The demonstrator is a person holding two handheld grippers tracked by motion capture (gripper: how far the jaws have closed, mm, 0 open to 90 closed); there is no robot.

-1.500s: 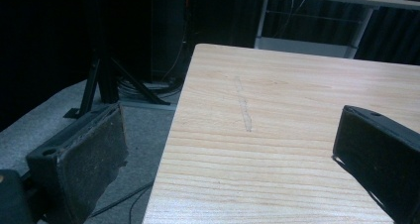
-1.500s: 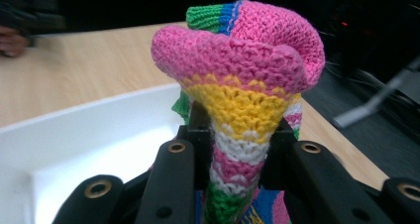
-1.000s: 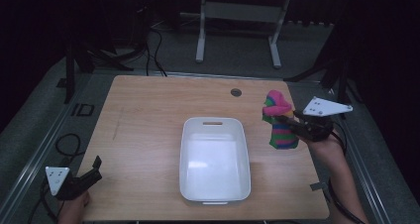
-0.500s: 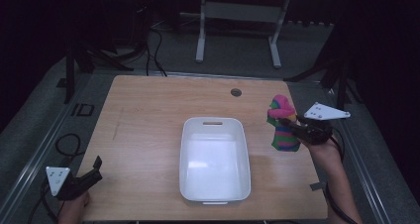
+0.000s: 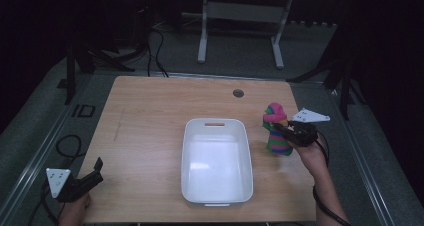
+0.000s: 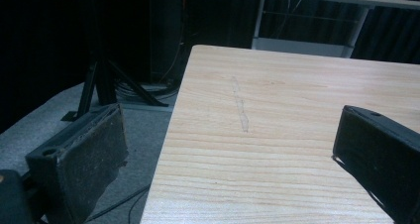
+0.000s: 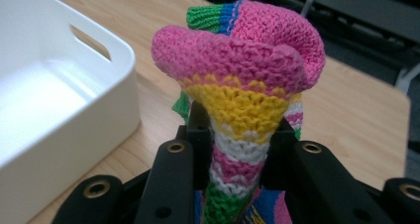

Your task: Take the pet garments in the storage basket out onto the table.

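Note:
A knitted sock point(image 5: 276, 128) striped in pink, yellow, white, green and blue stands on end just right of the white bin point(image 5: 216, 131). My right gripper point(image 5: 283, 130) is shut on the sock point(image 7: 247, 100), which bunches up between its jaws with the pink top flopping over them. Its lower end touches the table. My left gripper point(image 5: 95, 171) is open at the table's near left corner, jaws wide apart and nothing between them point(image 6: 233, 149).
The white rectangular bin point(image 7: 74, 60) is empty and sits at the table's middle front. A round cable hole point(image 5: 238, 93) lies near the far edge. A faint scratch point(image 6: 241, 107) marks the wood on the left side. Dark stands and cables surround the table.
My right gripper has carried the sock a little toward the near side and down. The left gripper has stayed put.

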